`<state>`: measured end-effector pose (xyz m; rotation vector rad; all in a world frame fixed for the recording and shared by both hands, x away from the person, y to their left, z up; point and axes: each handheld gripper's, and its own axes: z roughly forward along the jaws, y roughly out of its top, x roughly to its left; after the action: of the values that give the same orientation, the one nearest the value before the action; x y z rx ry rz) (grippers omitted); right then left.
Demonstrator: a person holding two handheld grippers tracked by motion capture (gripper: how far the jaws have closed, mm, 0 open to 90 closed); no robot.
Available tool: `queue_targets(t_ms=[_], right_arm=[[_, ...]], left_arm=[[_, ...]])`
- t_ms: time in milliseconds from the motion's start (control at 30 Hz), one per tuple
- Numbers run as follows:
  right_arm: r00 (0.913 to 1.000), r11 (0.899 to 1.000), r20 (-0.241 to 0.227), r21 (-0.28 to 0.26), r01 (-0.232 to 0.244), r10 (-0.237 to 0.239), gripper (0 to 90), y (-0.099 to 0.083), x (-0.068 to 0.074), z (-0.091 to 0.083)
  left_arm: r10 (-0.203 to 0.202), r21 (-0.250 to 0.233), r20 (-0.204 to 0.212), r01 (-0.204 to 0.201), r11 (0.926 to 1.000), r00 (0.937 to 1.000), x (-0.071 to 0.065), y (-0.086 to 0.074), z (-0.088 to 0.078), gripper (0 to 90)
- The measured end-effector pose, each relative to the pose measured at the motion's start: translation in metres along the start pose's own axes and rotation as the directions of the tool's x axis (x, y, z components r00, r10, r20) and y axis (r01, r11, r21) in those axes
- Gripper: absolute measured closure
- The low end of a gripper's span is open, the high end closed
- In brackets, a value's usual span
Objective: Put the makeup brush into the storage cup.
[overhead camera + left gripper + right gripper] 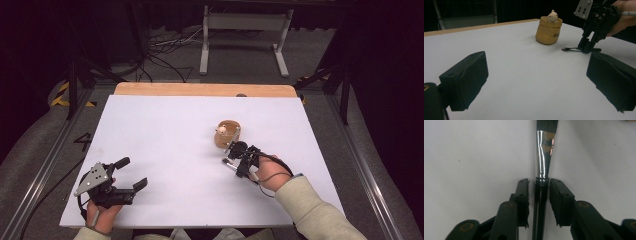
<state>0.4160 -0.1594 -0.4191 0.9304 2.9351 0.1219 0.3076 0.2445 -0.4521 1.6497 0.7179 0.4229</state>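
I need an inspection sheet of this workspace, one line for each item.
Surface: white board on a wooden table, clean.
Job's things: brush lying flat; yellow holder with a small figure on its rim, upright, beside it.
Clutter: nothing seen.
Grippers: right gripper has its jaws around the brush handle, a narrow gap on each side; left gripper open, nothing between its jaws.
Cables: one from each gripper; more on the floor beyond the table.
Surroundings: dark room, white frame stand behind.
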Motion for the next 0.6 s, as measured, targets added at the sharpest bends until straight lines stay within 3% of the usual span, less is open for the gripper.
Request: queue_targets(t_ms=[133,400,600], right_arm=[[1.0000,1.000,-0.008,0.005,-0.005,0.005,78.4,-0.0003,-0.0007,-0.0003],[0.9996,1.000,-0.023,-0.001,-0.017,0.017,78.9,-0.0011,-0.0001,-0.0015],[0.9995,0.999,-0.030,-0.033,-0.010,0.009,78.9,-0.0029,0.0002,-0.0099]], left_arm=[[0.005,0.000,-0.004,-0.005,1.0000,1.0000,0.0003,0.0003,-0.0004,4.4],[0.003,0.000,-0.002,-0.003,1.0000,1.0000,0.0002,0.0002,-0.0004,4.4],[0.004,0.003,0.001,-0.004,1.0000,1.0000,0.0000,0.0004,-0.0003,4.4]])
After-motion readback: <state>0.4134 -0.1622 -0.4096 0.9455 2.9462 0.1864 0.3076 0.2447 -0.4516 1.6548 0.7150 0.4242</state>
